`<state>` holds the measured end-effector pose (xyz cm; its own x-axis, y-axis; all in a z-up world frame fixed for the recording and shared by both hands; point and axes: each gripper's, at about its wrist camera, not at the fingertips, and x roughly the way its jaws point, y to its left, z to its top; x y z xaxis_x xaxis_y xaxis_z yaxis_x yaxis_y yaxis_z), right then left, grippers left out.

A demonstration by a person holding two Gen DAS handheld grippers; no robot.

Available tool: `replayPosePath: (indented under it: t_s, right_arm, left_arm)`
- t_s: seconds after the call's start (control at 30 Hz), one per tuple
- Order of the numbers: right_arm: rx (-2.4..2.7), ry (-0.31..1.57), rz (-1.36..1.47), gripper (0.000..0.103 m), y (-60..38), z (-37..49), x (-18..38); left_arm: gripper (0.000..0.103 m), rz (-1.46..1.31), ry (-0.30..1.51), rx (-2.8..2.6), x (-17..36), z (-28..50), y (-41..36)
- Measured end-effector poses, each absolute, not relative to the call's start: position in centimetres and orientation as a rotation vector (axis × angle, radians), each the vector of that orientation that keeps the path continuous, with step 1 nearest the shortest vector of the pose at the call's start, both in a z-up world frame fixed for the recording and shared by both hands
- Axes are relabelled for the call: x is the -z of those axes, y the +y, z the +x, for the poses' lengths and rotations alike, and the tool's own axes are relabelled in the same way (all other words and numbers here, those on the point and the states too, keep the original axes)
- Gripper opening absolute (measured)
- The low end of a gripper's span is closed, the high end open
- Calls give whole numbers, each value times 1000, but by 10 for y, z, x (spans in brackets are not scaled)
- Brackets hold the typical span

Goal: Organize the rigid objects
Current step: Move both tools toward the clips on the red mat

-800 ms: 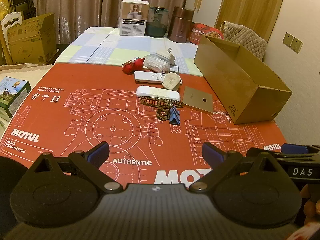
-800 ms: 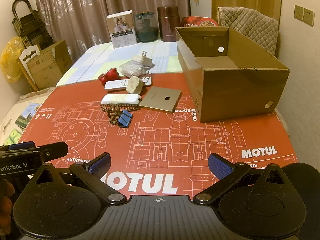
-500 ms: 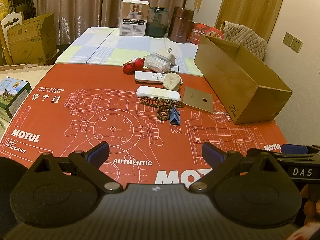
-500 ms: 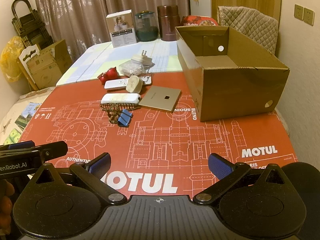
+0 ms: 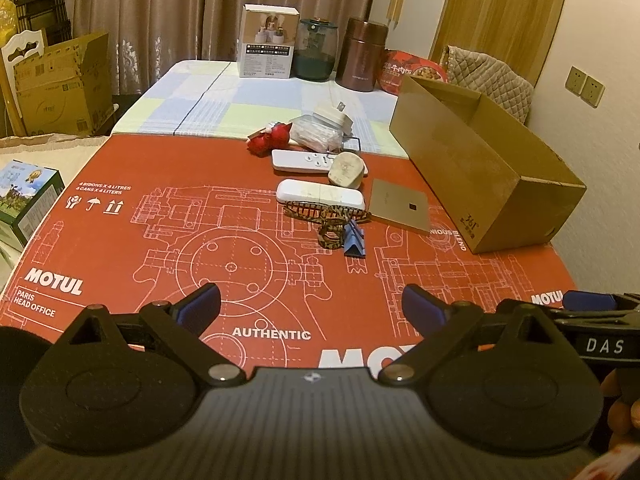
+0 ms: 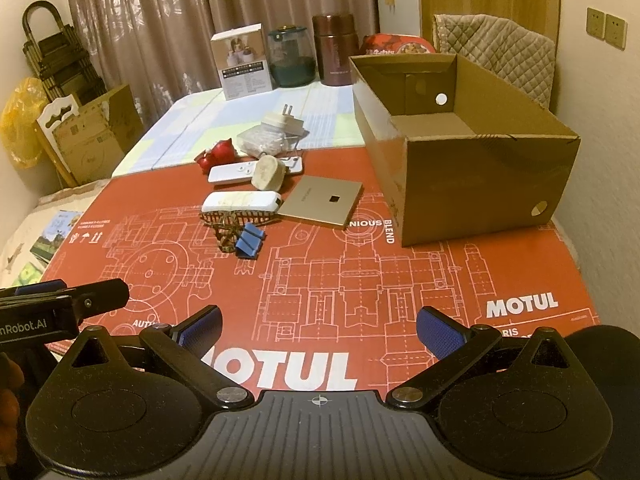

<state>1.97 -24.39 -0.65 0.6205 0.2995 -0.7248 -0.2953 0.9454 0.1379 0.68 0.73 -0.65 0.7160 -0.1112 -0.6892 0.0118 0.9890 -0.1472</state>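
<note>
A cluster of small objects lies mid-table on the red Motul mat (image 5: 120, 240): a white remote (image 5: 302, 160), a white oblong device (image 5: 320, 195), a beige plug (image 5: 346, 169), a gold square plate (image 5: 400, 208), a brown hair claw (image 5: 326, 220), blue binder clips (image 5: 354, 240), a red toy (image 5: 272, 140) and a bagged charger (image 5: 320, 132). The same cluster shows in the right wrist view, with the clips (image 6: 250, 240) and plate (image 6: 322, 200). An open, empty cardboard box (image 6: 460, 160) stands to the right. My left gripper (image 5: 312, 306) and right gripper (image 6: 318, 326) are both open and empty, near the mat's front edge.
At the table's back stand a white carton (image 5: 268, 46), a dark green jar (image 5: 316, 56), a brown canister (image 5: 362, 56) and a red snack bag (image 5: 414, 72). A quilted chair back (image 6: 496, 56) is behind the box. Cardboard boxes (image 5: 60, 84) stand at left.
</note>
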Motion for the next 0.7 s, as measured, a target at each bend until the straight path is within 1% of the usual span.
replayPosePath:
  t_s: [0.27, 0.7]
  right_arm:
    - [-346, 829, 0, 101, -242, 23, 10]
    - [-371, 804, -18, 101, -231, 33, 15]
  left_arm:
    - [92, -119, 764, 63, 7, 16, 16]
    - [91, -90, 764, 65, 10, 33, 24]
